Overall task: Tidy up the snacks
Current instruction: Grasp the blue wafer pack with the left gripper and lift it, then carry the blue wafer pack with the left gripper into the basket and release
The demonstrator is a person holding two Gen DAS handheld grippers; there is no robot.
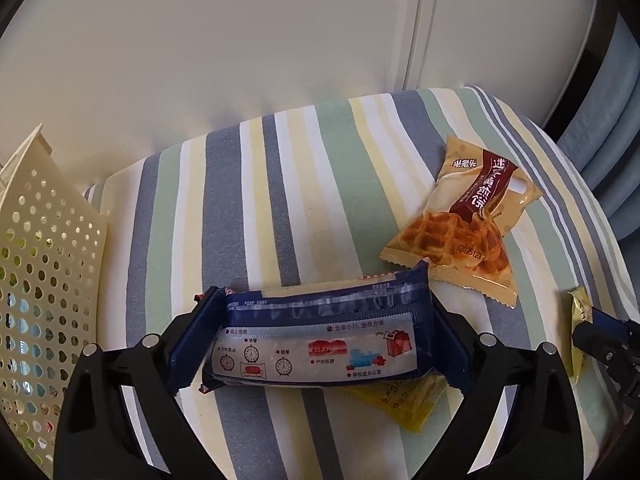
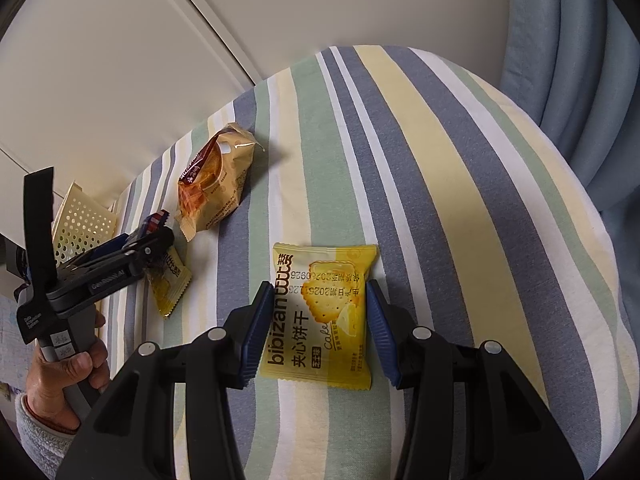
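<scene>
Left tool (image 1: 320,344) grips blue packet (image 1: 320,336) (over a yellow packet (image 1: 404,404)); right tool (image 2: 316,332) released

Black gripper (image 2: 316,332) arms, ribbed blue pads (image 2: 256,332), silver screws.

Work surface is a cushion or mattress in a striped cover (image 2: 420,168), bands of grey-blue, pale green, pale yellow and white, fabric fairly smooth. Behind it sits a flat cream wall (image 1: 200,40) with a raised panel moulding (image 1: 420,20) running vertically, and a pale blue curtain (image 2: 580,60) hangs in folds off the far right edge. Lighting is soft and even, shadows faint.
</scene>
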